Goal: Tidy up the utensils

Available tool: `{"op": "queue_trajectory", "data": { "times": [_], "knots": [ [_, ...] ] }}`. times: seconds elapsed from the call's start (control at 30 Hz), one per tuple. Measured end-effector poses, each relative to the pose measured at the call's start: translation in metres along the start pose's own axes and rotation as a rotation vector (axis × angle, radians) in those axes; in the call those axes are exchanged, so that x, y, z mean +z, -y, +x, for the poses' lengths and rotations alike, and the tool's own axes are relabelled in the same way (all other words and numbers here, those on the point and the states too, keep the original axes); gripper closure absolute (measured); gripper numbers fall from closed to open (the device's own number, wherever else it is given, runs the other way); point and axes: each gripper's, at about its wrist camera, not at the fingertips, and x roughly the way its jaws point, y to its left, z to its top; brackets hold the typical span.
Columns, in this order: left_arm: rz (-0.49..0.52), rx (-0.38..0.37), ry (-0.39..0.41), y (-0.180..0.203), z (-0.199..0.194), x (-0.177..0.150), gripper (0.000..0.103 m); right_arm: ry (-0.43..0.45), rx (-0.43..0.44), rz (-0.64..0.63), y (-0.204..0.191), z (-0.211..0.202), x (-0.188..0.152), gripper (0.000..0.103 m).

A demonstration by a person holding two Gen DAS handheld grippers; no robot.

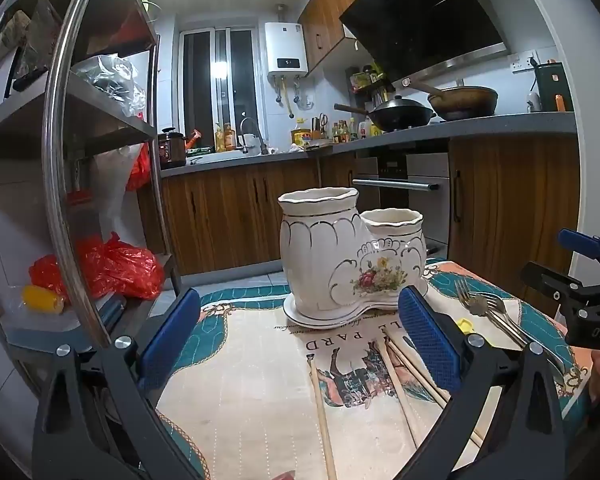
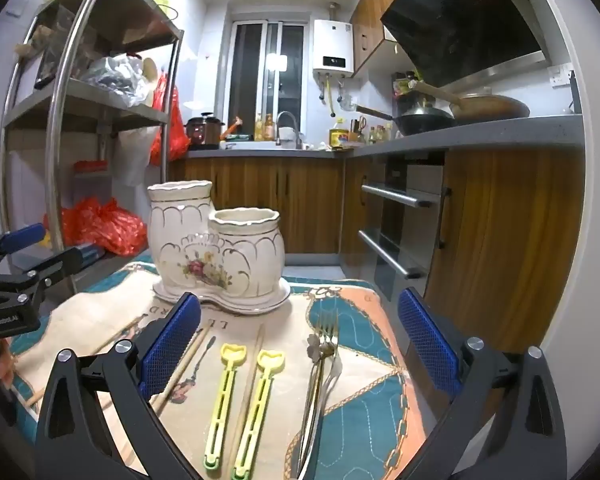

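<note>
A white ceramic two-pot utensil holder (image 1: 340, 256) (image 2: 216, 248) with a flower print stands on a patterned cloth (image 1: 252, 380) (image 2: 364, 360); both pots look empty. Wooden chopsticks (image 1: 396, 384) (image 2: 188, 360) lie on the cloth in front of it. Two yellow-green plastic utensils (image 2: 240, 404) lie side by side, with metal forks (image 2: 320, 364) (image 1: 488, 312) to their right. My left gripper (image 1: 300, 344) is open above the chopsticks, nothing between its blue pads. My right gripper (image 2: 300, 344) is open above the yellow utensils and forks, holding nothing.
A steel shelf rack (image 1: 64, 152) (image 2: 60, 128) with red plastic bags (image 1: 116, 268) stands to the left of the table. Wooden cabinets and an oven (image 2: 400, 216) stand behind and to the right. Each gripper shows at the edge of the other's view.
</note>
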Motion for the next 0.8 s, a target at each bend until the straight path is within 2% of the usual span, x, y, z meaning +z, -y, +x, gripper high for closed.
{"op": "queue_trajectory", "data": {
  "times": [0.8],
  "knots": [
    [0.005, 0.003, -0.003, 0.0034, -0.0010, 0.0028, 0.005, 0.002, -0.004, -0.011, -0.0036, 0.0021, -0.0016, 0.005]
  ]
}}
